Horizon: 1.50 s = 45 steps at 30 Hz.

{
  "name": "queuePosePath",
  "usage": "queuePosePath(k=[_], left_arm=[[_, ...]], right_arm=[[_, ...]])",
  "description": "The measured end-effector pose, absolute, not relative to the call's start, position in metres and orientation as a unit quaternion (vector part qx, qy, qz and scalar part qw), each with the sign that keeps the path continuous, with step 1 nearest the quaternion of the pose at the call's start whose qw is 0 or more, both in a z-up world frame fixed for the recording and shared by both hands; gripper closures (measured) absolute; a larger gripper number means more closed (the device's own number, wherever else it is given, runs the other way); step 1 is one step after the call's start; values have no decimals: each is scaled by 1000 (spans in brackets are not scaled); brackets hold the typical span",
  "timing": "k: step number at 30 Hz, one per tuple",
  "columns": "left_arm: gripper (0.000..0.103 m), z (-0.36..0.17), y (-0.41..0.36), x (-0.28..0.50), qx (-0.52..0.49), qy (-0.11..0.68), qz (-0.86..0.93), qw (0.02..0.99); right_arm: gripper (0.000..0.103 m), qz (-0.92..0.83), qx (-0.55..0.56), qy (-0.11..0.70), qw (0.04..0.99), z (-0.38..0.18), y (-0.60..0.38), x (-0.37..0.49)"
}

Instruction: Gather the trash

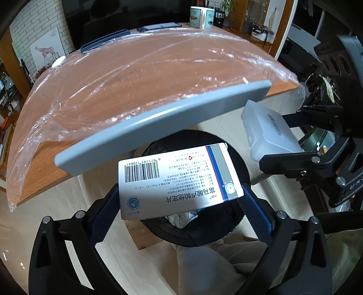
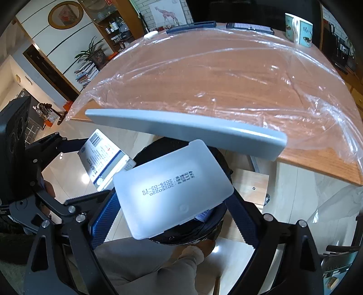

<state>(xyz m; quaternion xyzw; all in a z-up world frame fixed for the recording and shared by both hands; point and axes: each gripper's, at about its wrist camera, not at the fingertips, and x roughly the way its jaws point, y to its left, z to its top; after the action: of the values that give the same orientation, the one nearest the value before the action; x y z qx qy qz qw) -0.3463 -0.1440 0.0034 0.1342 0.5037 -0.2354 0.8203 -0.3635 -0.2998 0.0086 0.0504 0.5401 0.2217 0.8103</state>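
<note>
Both grippers held trash over the black-lined bin (image 1: 240,163).
The left gripper (image 1: 181,204) clamped a medicine box (image 1: 177,179); the right gripper (image 2: 174,208), spread wide, clamped a translucent plastic case (image 2: 172,188).

Left tool (image 1: 181,204) grips medicine box (image 1: 179,179) (over bin (image 1: 242,163)).

We counted two grippers, the left gripper (image 1: 179,204) and the right gripper (image 2: 174,211), each with two blue-padded fingers. There was one white medicine box (image 1: 179,179), one frosted plastic case (image 2: 172,188) and one black-lined trash bin (image 1: 240,163). We saw one wooden table (image 1: 45,163) under one clear plastic sheet (image 1: 147,74), with one grey bar (image 1: 163,118) at its edge. On the far side stood one patterned mug (image 1: 200,17) and two flat dark devices (image 1: 158,26).
</note>
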Motion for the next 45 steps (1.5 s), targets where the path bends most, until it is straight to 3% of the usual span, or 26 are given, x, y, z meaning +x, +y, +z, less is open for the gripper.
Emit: queuePosePath(k=[28,36,39,45], left_arm=[[3,-17,-158,-341,155,500,-250,814],[3,15,-147,-339,146,478,-258,827],[3,40,-139,-333,134,450,-262,843],[3,83,-98,-264,68,404,-196,891]], right_arm=[[11,203,90,560,798,-13,-297,-350],[11,190,106,518,827,27,-319,-349],[5,174,107,490,848,49,-334,-341],[4,86,90,451,884,75,-367,-290]])
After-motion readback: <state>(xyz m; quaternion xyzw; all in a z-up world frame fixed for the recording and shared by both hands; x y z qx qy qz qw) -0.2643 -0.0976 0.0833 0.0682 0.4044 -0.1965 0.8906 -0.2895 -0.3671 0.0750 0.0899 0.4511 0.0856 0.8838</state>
